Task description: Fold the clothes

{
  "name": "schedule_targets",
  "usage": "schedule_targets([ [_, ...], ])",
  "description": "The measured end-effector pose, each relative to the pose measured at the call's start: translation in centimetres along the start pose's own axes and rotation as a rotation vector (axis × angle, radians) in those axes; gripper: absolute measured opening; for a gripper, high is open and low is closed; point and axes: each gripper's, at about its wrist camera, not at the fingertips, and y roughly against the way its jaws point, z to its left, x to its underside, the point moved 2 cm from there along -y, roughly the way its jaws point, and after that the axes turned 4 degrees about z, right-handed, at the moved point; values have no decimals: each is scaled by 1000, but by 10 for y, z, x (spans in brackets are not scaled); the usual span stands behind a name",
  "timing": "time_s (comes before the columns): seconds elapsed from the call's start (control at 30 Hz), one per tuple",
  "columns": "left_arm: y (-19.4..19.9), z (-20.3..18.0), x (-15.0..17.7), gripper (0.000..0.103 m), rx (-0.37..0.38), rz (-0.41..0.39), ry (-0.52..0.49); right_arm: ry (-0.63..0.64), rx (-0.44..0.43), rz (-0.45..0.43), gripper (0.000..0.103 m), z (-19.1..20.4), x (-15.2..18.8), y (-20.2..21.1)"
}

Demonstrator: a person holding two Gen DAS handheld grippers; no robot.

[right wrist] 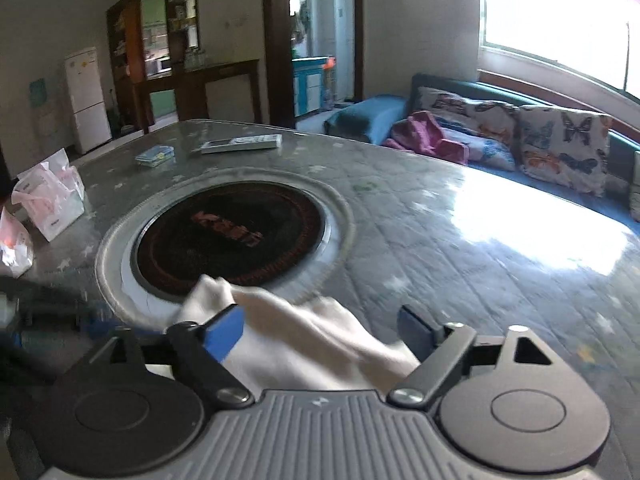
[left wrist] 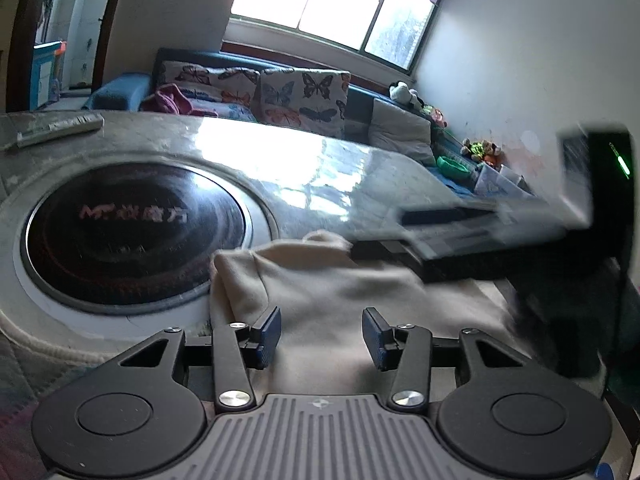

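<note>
A cream-coloured garment [left wrist: 320, 280] lies bunched on the glass-topped table [left wrist: 328, 160], beside the round black cooktop [left wrist: 132, 228]. My left gripper [left wrist: 321, 334] is open, its blue pads apart just above the cloth. My right gripper [right wrist: 324, 330] is open too, with the cream garment [right wrist: 304, 336] lying between and under its fingers. In the left wrist view the right gripper's body [left wrist: 520, 224] shows blurred over the far side of the garment. The garment's near part is hidden behind both gripper bodies.
The round black cooktop [right wrist: 232, 240] is set into the table [right wrist: 480, 240]. A remote [right wrist: 240, 144], a small blue packet [right wrist: 154, 156] and pink-white bags [right wrist: 48, 200] lie at the far side. A sofa with butterfly cushions [right wrist: 560, 148] stands behind.
</note>
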Motion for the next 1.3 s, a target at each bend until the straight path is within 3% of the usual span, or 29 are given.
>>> schedule_targets([
  [0.1,-5,0,-10,48,-18,-12,-5,-10,45,2,103,-5,17,13],
  [0.23,-17,1,-20,46,-48,-8,-5,-41,94,1,103,-12,35,20],
  [0.53,-50,10,-26,40,-133,32,-23,-201,83,13,103,-34,46,17],
  [0.77,-52,11,-25,40,-139,33,-30,-158,144,30,103,-31,27,-3],
  [0.97,-53,15,-26,42,-139,35,-28,-95,310,56,103,-31,21,-21],
  [1.17,-47,8,-27,42,-122,23,-32,-120,252,31,103,-29,22,-4],
  [1.3,-43,-11,-29,42,-85,9,-78,-160,333,47,103,-42,26,-2],
])
